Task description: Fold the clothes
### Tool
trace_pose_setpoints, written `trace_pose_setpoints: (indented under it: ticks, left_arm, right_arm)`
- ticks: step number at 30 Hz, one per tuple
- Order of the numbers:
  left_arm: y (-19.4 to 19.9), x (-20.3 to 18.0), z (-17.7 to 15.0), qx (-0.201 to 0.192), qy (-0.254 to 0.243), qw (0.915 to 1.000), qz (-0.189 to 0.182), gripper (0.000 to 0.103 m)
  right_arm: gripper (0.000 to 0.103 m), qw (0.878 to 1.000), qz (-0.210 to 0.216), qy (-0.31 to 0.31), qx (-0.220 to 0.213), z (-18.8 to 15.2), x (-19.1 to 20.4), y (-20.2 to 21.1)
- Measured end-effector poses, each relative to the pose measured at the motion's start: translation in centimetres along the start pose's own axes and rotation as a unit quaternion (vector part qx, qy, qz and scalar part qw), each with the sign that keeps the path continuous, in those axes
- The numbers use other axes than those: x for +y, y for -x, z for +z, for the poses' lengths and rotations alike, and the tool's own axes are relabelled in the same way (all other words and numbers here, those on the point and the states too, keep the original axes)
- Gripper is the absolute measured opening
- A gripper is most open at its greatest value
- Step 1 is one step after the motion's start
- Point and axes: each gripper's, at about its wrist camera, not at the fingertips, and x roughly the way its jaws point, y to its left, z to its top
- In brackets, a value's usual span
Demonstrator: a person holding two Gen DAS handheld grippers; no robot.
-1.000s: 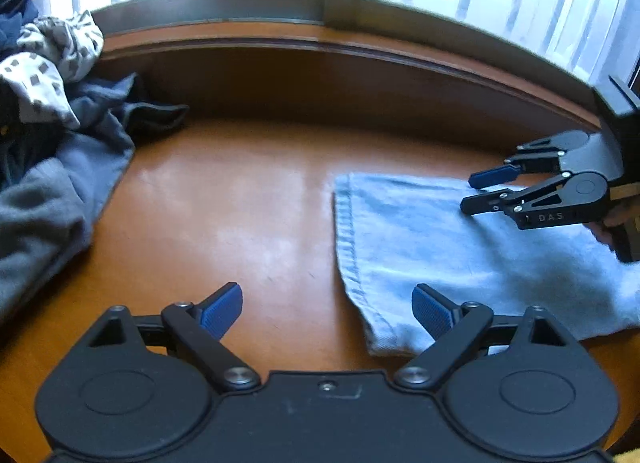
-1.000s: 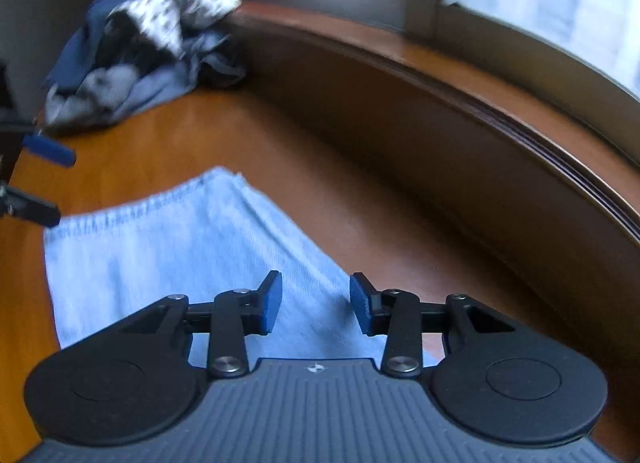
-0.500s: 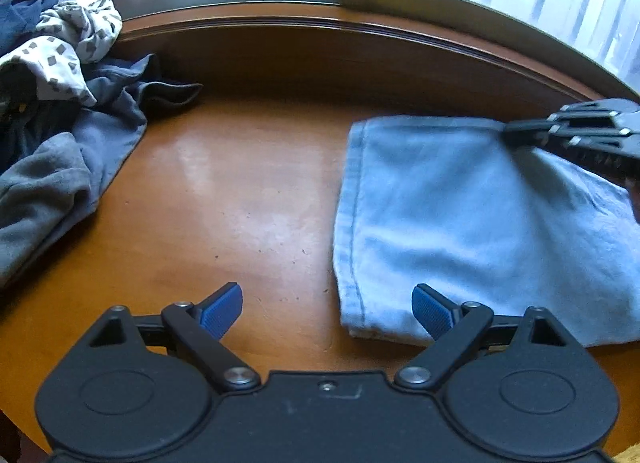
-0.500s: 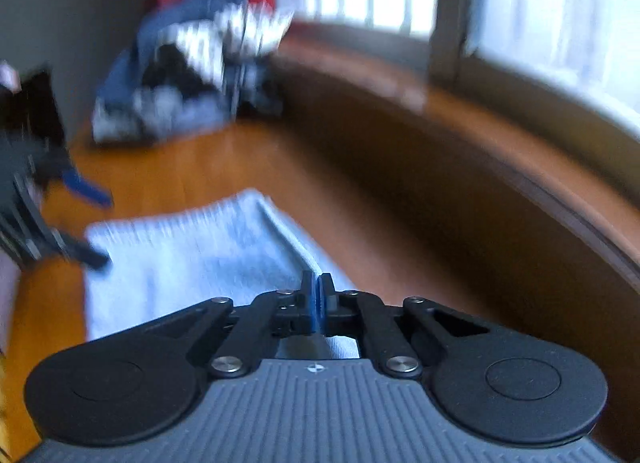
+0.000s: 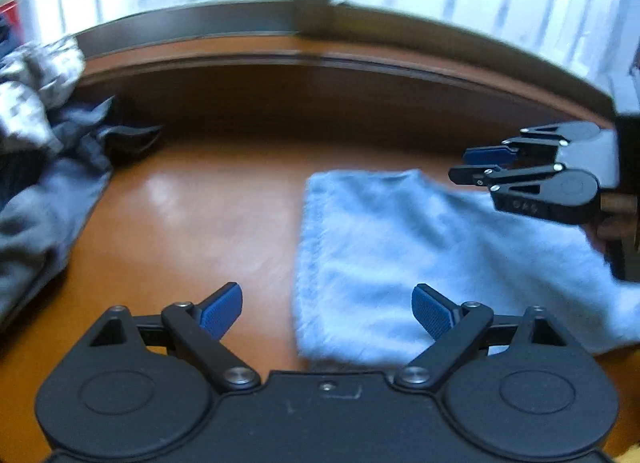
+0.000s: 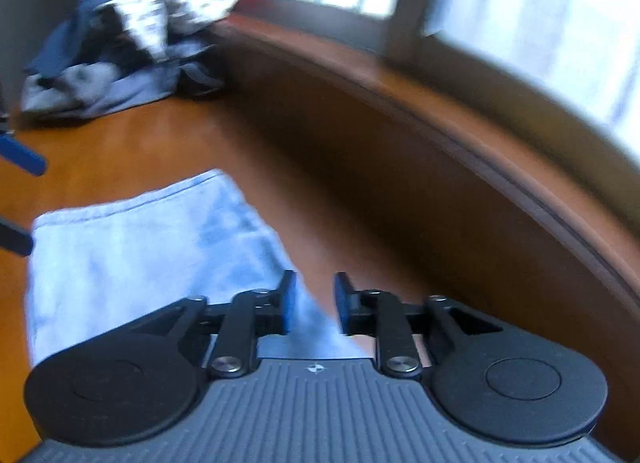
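Note:
A light blue folded cloth (image 5: pixel 400 255) lies flat on the brown wooden table (image 5: pixel 208 223). My left gripper (image 5: pixel 326 303) is open wide just above the cloth's near left corner, with nothing pinched. My right gripper (image 5: pixel 466 165) hovers at the cloth's far right corner. In the right wrist view the right gripper (image 6: pixel 315 299) has its jaws opening, with a narrow gap between the blue pads. The cloth (image 6: pixel 140 247) runs under that gap, and its edge is not pressed by the pads. A left fingertip (image 6: pixel 20 157) shows at the left edge.
A heap of unfolded clothes (image 5: pixel 40 183), grey, dark blue and a white patterned piece, sits at the table's far left (image 6: pixel 120 55). A raised wooden sill (image 5: pixel 320 103) and a window bound the table's far side. Bare table lies between heap and cloth.
The right gripper closed to shut half a second ago and now stands partly apart again, off the cloth's far corner. The left gripper drifted slightly toward the cloth, still open.

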Motion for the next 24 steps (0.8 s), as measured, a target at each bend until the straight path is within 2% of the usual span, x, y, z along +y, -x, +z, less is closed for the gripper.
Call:
trace_pose_setpoints:
  ticks: [1,3,4,8,10,12,13,15,17,19,22,24]
  left_arm:
    - [-0.4,-0.6,0.3,-0.007,-0.012,0.9998,-0.015,0.091]
    - [-1.6,-2.0,0.8,-0.016,-0.042,0.9982,-0.039,0.091]
    - [-2.5,-2.7,0.9,-0.015,-0.056,0.9972,-0.047,0.091]
    - [-5.6,-4.2,0.7,0.011,-0.096,0.9935,-0.06,0.091]
    - [-6.3,-4.3,0.2,0.026,-0.113,0.9917,-0.055,0.091]
    - [-6.2,-4.8,-0.4,0.017,-0.146,0.9883,-0.039,0.099]
    - [-6.2,-4.7,-0.5,0.019,-0.152,0.9877,-0.032,0.101]
    - [-6.2,-4.1,-0.4,0.028,-0.14,0.9891,-0.036,0.102]
    - [-6.3,-4.1,-0.3,0.03,-0.146,0.9882,-0.035,0.103]
    - [-6.4,-4.2,-0.1,0.034,-0.147,0.988,-0.033,0.103]
    - [-6.6,-4.3,0.3,0.041,-0.136,0.9896,-0.024,0.103]
    - [-6.6,-4.9,0.3,0.045,-0.119,0.9919,-0.005,0.103]
  right_arm:
    - [0.033,0.999,-0.033,-0.006,-0.008,0.0,0.3,0.8]
    - [0.047,0.993,-0.098,-0.067,-0.017,-0.6,0.6,3.0]
    - [0.048,0.986,-0.121,-0.112,-0.019,-1.3,0.5,4.4]
    - [0.047,0.955,-0.156,-0.251,-0.025,-5.9,1.3,9.8]
    - [0.047,0.943,-0.187,-0.274,-0.011,-8.3,2.4,12.0]
    - [0.047,0.93,-0.227,-0.289,0.013,-10.6,3.2,13.5]
    - [0.047,0.921,-0.247,-0.301,0.022,-11.6,3.3,14.2]
    - [0.047,0.893,-0.291,-0.342,0.023,-14.0,3.1,16.1]
    - [0.047,0.863,-0.328,-0.384,0.013,-16.1,2.6,18.3]
    - [0.047,0.839,-0.37,-0.399,-0.005,-17.6,2.0,20.8]
    - [0.047,0.821,-0.404,-0.403,-0.011,-19.6,-0.1,23.3]
    - [0.046,0.812,-0.424,-0.4,0.014,-21.3,-2.1,23.8]
